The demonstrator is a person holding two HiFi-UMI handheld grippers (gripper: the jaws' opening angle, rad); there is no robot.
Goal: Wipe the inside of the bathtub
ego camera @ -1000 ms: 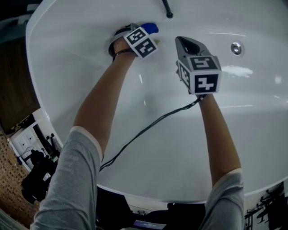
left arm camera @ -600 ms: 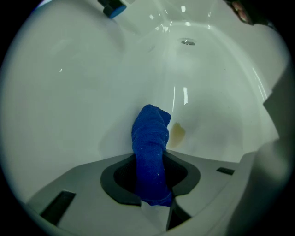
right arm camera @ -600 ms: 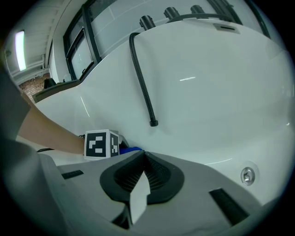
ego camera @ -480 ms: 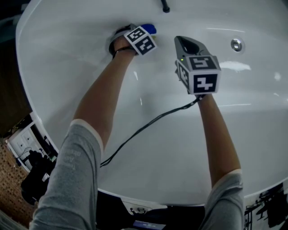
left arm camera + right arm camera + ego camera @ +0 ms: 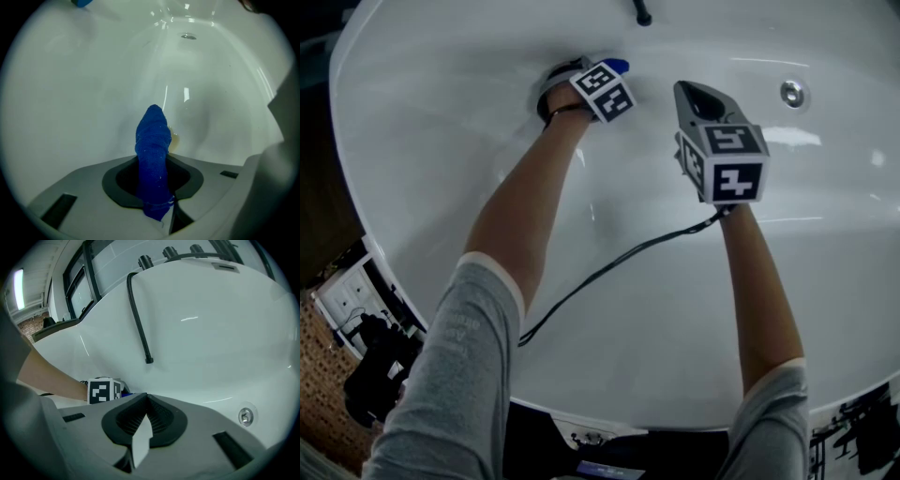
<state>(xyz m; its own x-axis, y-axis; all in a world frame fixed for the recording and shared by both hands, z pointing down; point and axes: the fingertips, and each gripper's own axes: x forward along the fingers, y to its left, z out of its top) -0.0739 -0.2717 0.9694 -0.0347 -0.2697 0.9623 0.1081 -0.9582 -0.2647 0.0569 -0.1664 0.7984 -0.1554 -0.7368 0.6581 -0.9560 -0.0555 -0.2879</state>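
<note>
The left tongs (image 5: 154, 190) pinch the blue cloth (image 5: 152, 140), the right tongs (image 5: 143, 425) are closed on nothing; bathtub (image 5: 441, 141) friction may drag it free.

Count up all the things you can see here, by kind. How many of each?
Bathtub: 1
Blue cloth: 1
Grippers: 2, the left gripper and the right gripper
Black hose: 1
Black cable: 1
Round metal fitting: 1
Total: 7
</note>
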